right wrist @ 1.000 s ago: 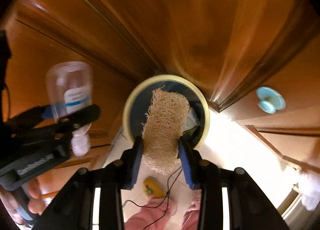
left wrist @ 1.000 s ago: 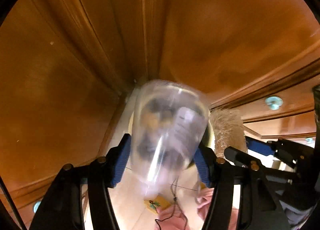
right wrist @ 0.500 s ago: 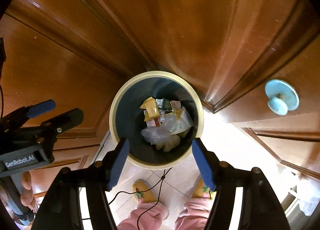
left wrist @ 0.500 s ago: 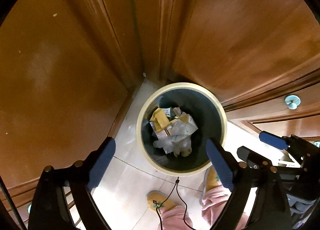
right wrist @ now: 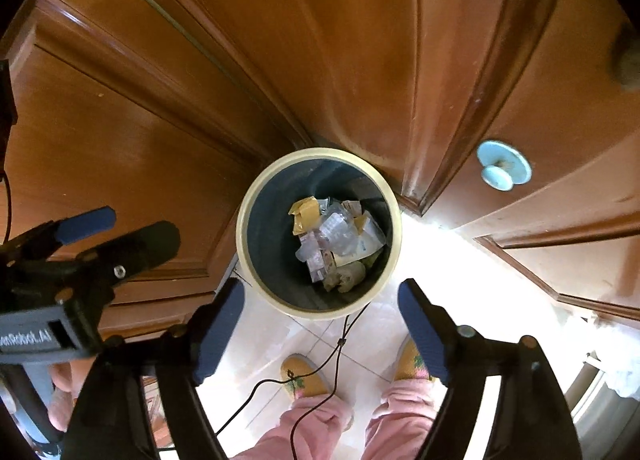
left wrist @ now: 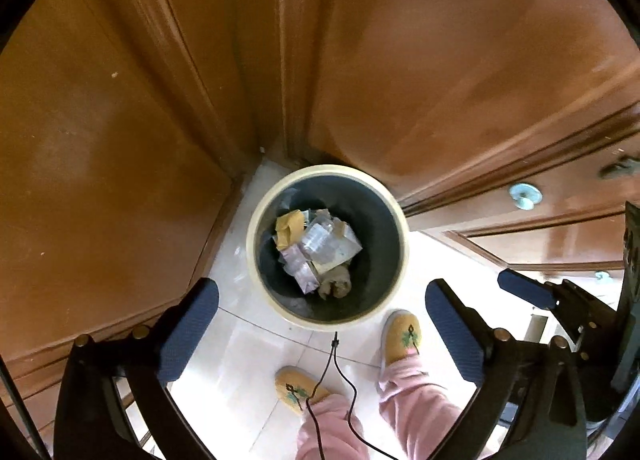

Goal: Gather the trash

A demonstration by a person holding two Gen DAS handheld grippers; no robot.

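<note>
Both drops done: left gripper (left wrist: pixel 322 334) and right gripper (right wrist: pixel 322 330) jaws opening with nothing between them, the clear bottle (left wrist: pixel 320 240) and loofah (right wrist: pixel 346 276) now lying in the trash bin (left wrist: pixel 256 252) below the fingertips, so this load is collected.

Pink trousers (left wrist: pixel 408 392), yellow slippers (left wrist: pixel 400 336) — embroidered, black gripper cable (left wrist: pixel 340 372)

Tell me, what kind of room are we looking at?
Probably a corner of a home: wooden cabinet doors with a pale blue knob, a tiled floor, and a waste bin beside someone's slippers.
</note>
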